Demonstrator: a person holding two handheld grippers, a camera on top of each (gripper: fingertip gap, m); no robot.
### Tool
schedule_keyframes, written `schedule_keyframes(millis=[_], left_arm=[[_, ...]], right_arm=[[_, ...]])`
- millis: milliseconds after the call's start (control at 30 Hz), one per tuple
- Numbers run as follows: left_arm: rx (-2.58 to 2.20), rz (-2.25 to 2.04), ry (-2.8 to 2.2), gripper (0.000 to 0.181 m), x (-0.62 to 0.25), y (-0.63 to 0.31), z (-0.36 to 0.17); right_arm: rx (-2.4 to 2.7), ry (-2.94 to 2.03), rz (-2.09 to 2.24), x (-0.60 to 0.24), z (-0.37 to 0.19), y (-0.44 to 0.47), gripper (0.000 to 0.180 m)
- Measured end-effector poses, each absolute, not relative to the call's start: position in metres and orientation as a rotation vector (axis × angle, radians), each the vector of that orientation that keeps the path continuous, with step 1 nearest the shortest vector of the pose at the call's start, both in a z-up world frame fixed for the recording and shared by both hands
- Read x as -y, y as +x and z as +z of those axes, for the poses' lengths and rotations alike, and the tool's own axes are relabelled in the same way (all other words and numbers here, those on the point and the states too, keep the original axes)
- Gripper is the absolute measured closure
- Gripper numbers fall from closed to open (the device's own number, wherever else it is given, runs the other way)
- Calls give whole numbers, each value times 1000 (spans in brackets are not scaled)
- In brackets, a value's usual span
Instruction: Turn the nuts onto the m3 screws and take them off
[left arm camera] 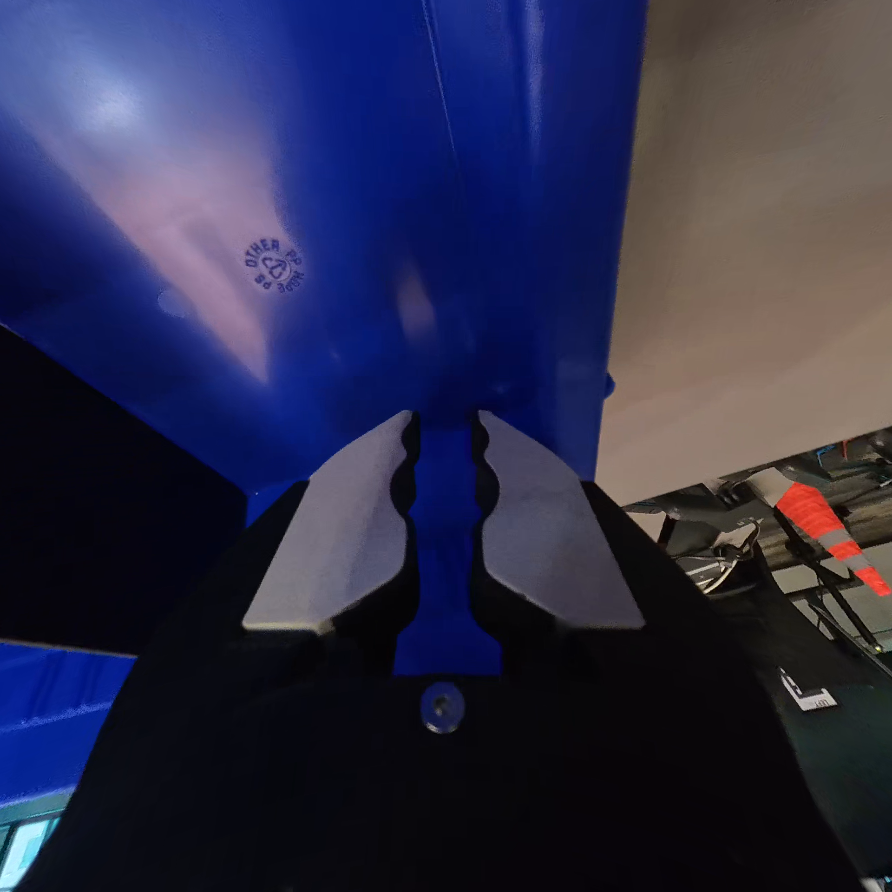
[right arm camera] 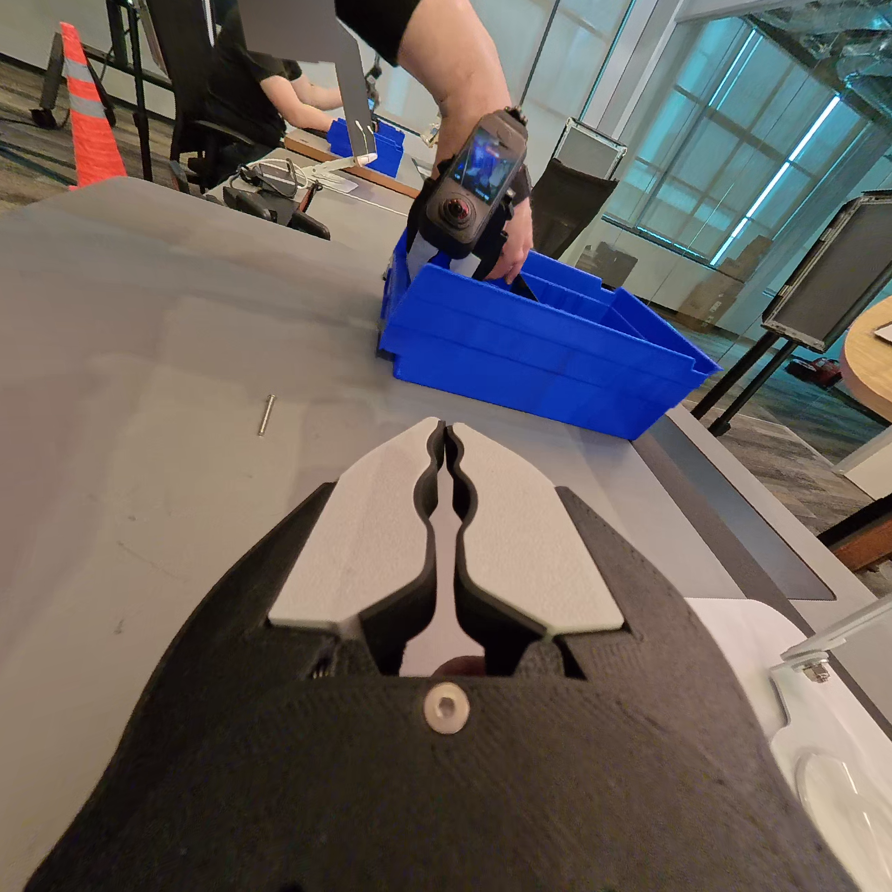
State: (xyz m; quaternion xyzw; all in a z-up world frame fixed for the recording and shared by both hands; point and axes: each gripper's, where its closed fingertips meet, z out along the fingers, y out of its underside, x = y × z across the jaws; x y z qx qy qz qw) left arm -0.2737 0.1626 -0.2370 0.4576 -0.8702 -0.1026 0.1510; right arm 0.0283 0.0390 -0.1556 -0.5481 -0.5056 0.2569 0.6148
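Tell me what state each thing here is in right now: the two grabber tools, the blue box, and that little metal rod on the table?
Left gripper: reaching down into the bin, jaws a little apart, nothing seen between them.
Right gripper: shut and empty, above the table.
Blue bin: upright on the grey table, open-topped; contents hidden.
Screw: lying flat on the table, untouched, no nut visible on it.
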Motion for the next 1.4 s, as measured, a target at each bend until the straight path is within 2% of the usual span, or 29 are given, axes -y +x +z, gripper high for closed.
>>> schedule_keyframes(millis=[33,300,533,800,833,900,1033,1167,1400], left_arm=[[2483,-291,1314,159,-162,-276,-238],[2428,-277,1355,151,-163,-276,-242],[2382,-439,1443,167,-172,-268,-210],[1799,-233,2133,134,-147,-268,-206],[1745,-226,2179,142,-146,-270,-208],[1657,-163,2297,143,-146,-265,-216],[1527,-124,2406,133,-146,-262,-221],[1527,-157,2428,131,-149,-260,-220],[1859,-451,2364,149,-169,-265,-201]], right_arm=[[1165,-1262,594,-39,-156,29,180],[1164,-1263,600,-39,-155,29,180],[1164,-1263,601,-39,-155,29,180],[1171,-1259,596,-37,-156,31,180],[1172,-1258,596,-36,-156,32,180],[1176,-1256,595,-35,-156,32,180],[1179,-1254,594,-34,-157,34,180],[1183,-1252,593,-32,-157,36,180],[1186,-1252,594,-32,-157,37,180]])
